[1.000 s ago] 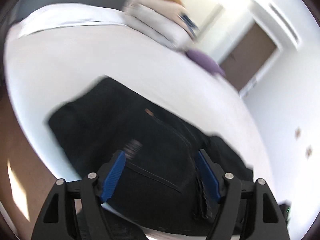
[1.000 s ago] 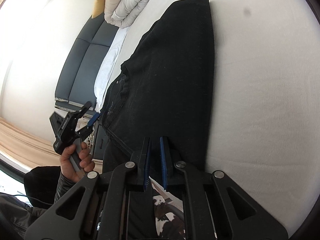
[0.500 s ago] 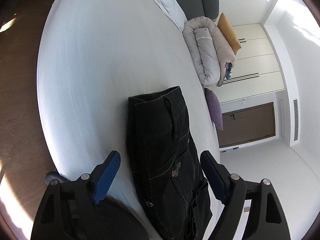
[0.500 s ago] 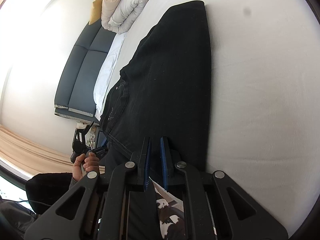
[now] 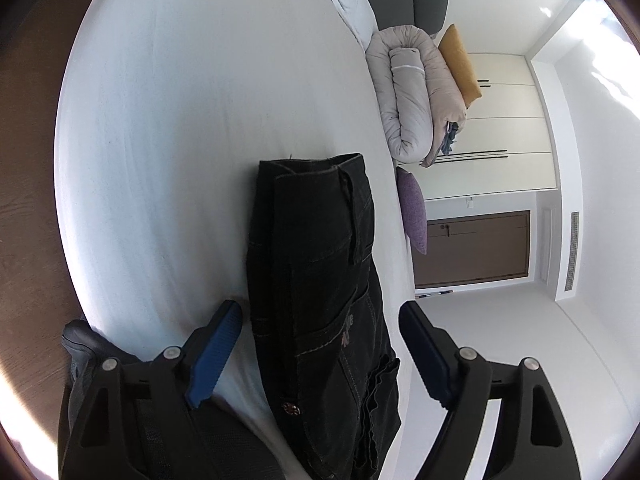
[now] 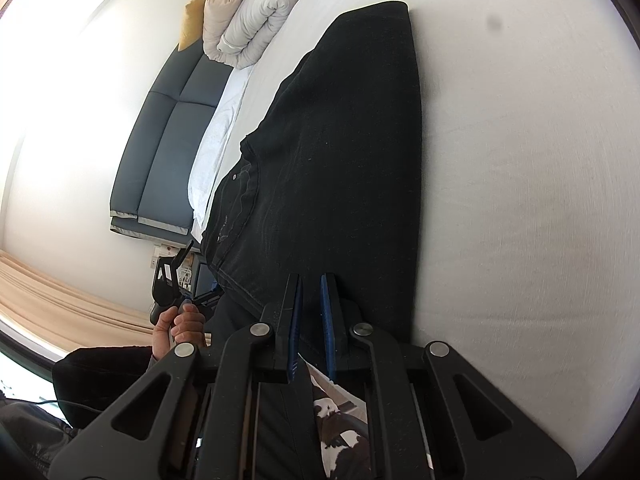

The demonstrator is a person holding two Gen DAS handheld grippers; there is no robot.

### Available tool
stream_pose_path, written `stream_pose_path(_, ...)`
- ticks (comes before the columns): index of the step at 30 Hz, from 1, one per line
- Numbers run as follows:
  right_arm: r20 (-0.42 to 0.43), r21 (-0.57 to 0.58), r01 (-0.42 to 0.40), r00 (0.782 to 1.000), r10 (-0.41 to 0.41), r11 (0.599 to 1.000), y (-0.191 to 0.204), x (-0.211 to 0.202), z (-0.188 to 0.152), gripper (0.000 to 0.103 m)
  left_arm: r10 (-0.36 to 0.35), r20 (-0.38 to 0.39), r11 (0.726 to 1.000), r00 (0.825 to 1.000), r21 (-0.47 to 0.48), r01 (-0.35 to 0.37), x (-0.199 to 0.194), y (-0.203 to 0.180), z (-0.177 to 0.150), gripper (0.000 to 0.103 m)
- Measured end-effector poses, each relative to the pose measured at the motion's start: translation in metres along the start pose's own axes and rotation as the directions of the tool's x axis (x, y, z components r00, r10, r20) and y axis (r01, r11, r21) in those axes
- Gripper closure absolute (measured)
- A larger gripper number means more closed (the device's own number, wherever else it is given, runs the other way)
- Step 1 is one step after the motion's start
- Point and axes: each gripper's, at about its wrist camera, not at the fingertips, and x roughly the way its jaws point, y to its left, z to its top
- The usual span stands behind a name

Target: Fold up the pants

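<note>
Black jeans (image 5: 320,280) lie on the white bed (image 5: 180,140), legs laid together; they also show in the right wrist view (image 6: 340,168). My left gripper (image 5: 320,320) is open, blue pads either side of the seat and back pocket, close above it, holding nothing. My right gripper (image 6: 312,284) has its pads nearly together over the near edge of the jeans; whether cloth is pinched between them is not visible. The left gripper shows small in the right wrist view (image 6: 172,268), held in a hand.
A rolled grey duvet (image 5: 412,92), a mustard pillow (image 5: 460,64) and a purple cushion (image 5: 414,208) lie at the bed's far side. A dark headboard (image 6: 168,152) stands by the wall. Wooden floor (image 5: 28,220) borders the bed edge.
The left gripper swung round from a blurred view to look along the jeans from the waist end and came closer to them. The right gripper stayed still and closed.
</note>
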Motion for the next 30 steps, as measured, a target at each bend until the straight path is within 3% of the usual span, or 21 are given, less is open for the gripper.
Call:
stream_pose_path(2, 0.000, 0.001, 0.000, 1.000, 0.000, 1.000, 0.000, 0.000, 0.000, 0.096, -0.017, -0.004, 1.000, 1.000, -0.007, 0.017, -0.001, -0.001, 0.001, 0.032)
stream_pose_path(6, 0.001, 0.000, 0.000, 1.000, 0.000, 1.000, 0.000, 0.000, 0.000, 0.096, -0.034, -0.001, 0.999, 0.999, -0.002, 0.034, -0.002, -0.003, 0.001, 0.038)
stream_pose_path(13, 0.003, -0.002, -0.004, 1.000, 0.004, 1.000, -0.001, 0.000, 0.000, 0.096, -0.135, 0.020, 0.991, 0.991, -0.001, 0.135, -0.006, -0.005, 0.001, 0.039)
stream_pose_path(22, -0.003, 0.005, -0.019, 1.000, 0.019, 1.000, -0.003, -0.002, 0.000, 0.096, -0.098, -0.027, 0.995, 0.995, -0.014, 0.098, 0.024, -0.004, 0.001, 0.040)
stream_pose_path(24, -0.004, 0.008, -0.018, 1.000, 0.018, 1.000, -0.003, -0.002, 0.001, 0.096, -0.071, -0.034, 0.997, 0.997, 0.002, 0.072, 0.028, -0.009, 0.001, 0.057)
stream_pose_path(26, -0.004, 0.012, -0.013, 1.000, 0.013, 1.000, -0.003, -0.002, 0.001, 0.096, -0.044, -0.050, 0.999, 0.998, 0.021, 0.045, 0.033, -0.012, -0.002, 0.083)
stream_pose_path(30, -0.021, -0.025, 0.019, 1.000, -0.019, 1.000, 0.016, -0.004, 0.005, 0.091, -0.044, -0.037, 0.998, 0.998, 0.045, 0.045, 0.029, -0.013, -0.003, 0.090)
